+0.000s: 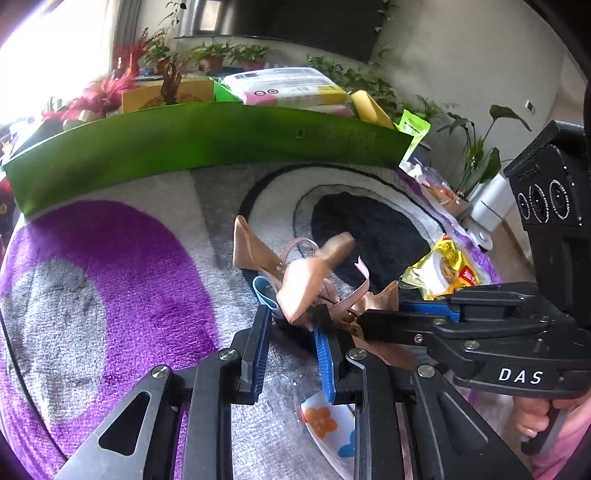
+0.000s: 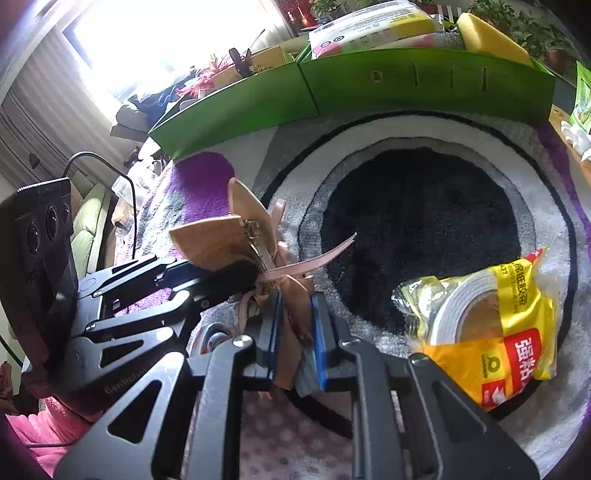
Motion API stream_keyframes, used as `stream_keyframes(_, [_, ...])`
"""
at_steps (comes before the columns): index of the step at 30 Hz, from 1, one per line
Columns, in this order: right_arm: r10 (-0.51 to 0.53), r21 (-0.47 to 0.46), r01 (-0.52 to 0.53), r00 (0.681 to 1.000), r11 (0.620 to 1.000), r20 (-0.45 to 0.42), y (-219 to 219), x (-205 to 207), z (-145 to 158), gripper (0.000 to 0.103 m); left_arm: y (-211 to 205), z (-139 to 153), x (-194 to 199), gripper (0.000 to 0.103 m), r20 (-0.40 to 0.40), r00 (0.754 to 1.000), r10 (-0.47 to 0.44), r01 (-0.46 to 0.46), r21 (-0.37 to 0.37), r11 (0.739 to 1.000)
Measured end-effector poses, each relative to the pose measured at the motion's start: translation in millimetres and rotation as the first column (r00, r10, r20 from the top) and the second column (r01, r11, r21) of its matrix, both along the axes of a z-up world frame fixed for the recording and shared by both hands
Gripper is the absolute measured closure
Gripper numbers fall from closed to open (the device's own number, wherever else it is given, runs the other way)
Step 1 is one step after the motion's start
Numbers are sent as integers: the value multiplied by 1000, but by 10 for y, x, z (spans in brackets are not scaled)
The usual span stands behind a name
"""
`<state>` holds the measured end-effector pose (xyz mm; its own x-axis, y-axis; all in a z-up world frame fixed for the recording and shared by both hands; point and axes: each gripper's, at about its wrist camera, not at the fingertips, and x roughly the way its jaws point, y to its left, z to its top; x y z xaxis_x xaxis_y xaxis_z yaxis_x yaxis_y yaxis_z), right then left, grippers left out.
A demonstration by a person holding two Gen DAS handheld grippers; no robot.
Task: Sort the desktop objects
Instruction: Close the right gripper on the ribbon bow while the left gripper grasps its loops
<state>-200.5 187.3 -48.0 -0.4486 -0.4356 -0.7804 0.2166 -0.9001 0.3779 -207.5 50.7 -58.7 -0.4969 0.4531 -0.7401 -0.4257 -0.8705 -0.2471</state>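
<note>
Two claws meet on my tan ribbon bow (image 1: 306, 280) at frame centre: right claw (image 2: 297, 314) pinches its tail, left claw (image 1: 291, 317) narrowed around its loop. Green tray (image 1: 207, 136) along the top holds a tissue pack (image 1: 288, 86) and yellow sponge (image 1: 369, 105); bagged tape roll (image 2: 480, 325) lies right.

Daylight pours in from a window (image 2: 166, 33) at upper left and blows out to pure white in both views. Heavy fisheye bending – the green box (image 1: 207, 136) curves, corners go dark and purplish. The centre is sharp, with soft shadows.
</note>
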Motion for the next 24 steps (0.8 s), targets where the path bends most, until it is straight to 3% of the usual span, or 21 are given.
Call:
stream_keyframes(3, [12, 2, -12, 1000, 1000, -11, -22, 7, 33, 89, -16, 16, -11, 82, -1, 1000, 7, -7, 5, 1000])
stream_keyframes(6, [28, 10, -28, 999, 1000, -29, -43, 29, 94, 92, -40, 31, -20, 91, -2, 1000, 12, -11, 14, 1000])
stream_keyframes(14, [29, 46, -28, 999, 999, -26, -31, 16, 89, 92, -131, 46, -85, 91, -4, 999, 54, -54, 27, 998])
stream_keyframes(16, [27, 43, -26, 999, 999, -21, -22, 7, 70, 91, -146, 46, -99, 84, -10, 998, 63, -63, 23, 998])
stream_keyframes(18, [29, 47, -28, 999, 998, -20, -23, 8, 65, 91, -174, 44, -138, 65, -3, 996, 90, -90, 21, 996])
stream_keyframes(19, [30, 48, -29, 999, 998, -20, -25, 7, 64, 91, -182, 43, -160, 61, 3, 995, 100, -100, 23, 995])
stream_keyframes(24, [30, 47, -29, 999, 998, -16, -26, 1, 48, 91, -214, 135, -250, 58, 15, 993, 121, -122, 85, 989])
